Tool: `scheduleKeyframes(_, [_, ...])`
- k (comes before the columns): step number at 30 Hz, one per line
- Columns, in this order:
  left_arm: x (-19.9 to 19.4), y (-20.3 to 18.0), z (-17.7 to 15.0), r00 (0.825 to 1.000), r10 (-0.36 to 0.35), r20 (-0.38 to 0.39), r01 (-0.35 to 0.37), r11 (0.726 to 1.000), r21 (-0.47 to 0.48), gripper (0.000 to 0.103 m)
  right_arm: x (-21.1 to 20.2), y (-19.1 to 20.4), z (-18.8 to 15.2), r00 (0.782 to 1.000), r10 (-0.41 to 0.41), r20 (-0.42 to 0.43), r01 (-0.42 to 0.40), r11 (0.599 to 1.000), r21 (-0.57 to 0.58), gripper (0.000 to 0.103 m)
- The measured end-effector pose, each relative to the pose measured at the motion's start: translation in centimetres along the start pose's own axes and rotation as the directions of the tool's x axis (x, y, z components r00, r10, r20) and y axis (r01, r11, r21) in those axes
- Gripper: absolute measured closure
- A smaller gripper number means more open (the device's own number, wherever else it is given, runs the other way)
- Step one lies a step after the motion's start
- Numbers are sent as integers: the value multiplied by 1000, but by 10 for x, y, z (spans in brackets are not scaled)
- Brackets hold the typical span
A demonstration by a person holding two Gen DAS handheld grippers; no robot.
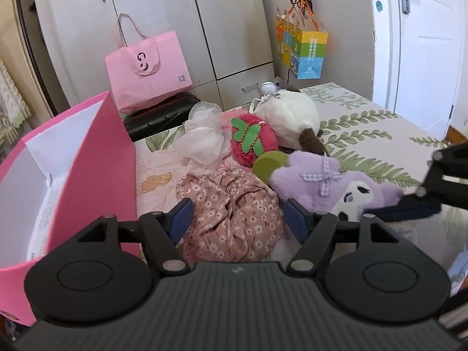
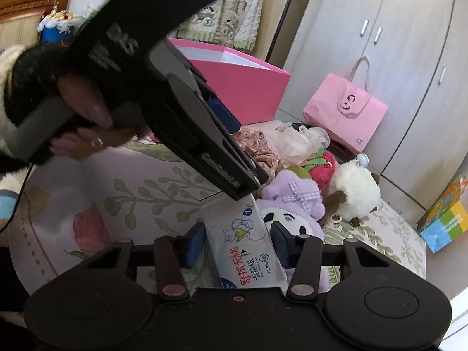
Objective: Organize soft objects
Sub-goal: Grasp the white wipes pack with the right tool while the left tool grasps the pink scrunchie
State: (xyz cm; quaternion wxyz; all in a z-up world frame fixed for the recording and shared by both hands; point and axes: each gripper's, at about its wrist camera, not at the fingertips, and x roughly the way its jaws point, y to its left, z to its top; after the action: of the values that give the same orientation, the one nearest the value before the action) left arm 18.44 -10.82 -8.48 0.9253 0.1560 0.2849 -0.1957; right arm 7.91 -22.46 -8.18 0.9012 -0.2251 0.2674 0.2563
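Soft items on bed; wipes pack gripped.

Wipes pack (image 2: 248,251) is clamped by the right gripper (image 2: 238,244), long axis toward 12 o'clock, near end hidden under the gripper body. Left gripper (image 1: 237,216) stands wide astride the floral cloth (image 1: 231,213), pads apart from it. Purple plush (image 1: 324,181) at 2 o'clock is partly covered.

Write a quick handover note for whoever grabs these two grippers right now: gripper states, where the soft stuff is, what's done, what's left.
Left gripper: open, straddling the floral cloth on the bed.
Right gripper: shut on the wet wipes pack.
Purple plush, red plush, white plush and sheer fabric lie piled on the bed.
Pink box stands open at left; contents unclear.
Left: all of these.
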Motion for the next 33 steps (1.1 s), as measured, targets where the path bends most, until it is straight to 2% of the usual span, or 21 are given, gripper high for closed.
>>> scheduleKeyframes(6, [16,10,-8,1000,-25,-16,24,995,-102,30,3,-3,-4,1000,10,-21,-9,999,30,49])
scheduleKeyframes(12, [21,20,-18,997,-74,10,75,979,-191,30,5,-2,-3,999,-2,-36,4,998,59,49])
scheduleKeyframes(15, [24,24,-21,996,-92,4,90,962,-259,41,4,-5,-2,998,2,-55,4,995,104,50])
scheduleKeyframes(17, [23,22,-23,998,-57,10,58,964,-260,54,2,-12,-2,998,12,-61,-2,987,161,51])
scheduleKeyframes(19, [24,22,-25,999,-34,16,37,964,-263,56,2,-19,-4,998,23,-64,-9,978,210,51])
scheduleKeyframes(23, [27,15,-24,1000,9,10,-7,971,-239,57,3,-16,-6,998,19,-62,-6,978,207,51])
scheduleKeyframes(25, [27,9,-23,999,38,-2,-38,977,-211,56,6,-9,-6,997,-13,-78,26,985,168,51])
scheduleKeyframes(27, [27,2,-22,997,74,-2,-73,982,-175,52,9,-6,-8,996,-40,-83,52,987,150,51])
scheduleKeyframes(28, [27,2,-22,996,90,-6,-89,980,-180,46,9,-7,-8,996,-43,-79,55,987,153,51])
scheduleKeyframes(31, [29,13,-22,998,65,-24,-69,965,-252,43,7,-7,-10,996,-49,-69,60,985,164,52])
scheduleKeyframes(33, [28,14,-22,998,59,-29,-65,967,-248,44,6,-7,-12,997,-48,-62,58,983,173,53])
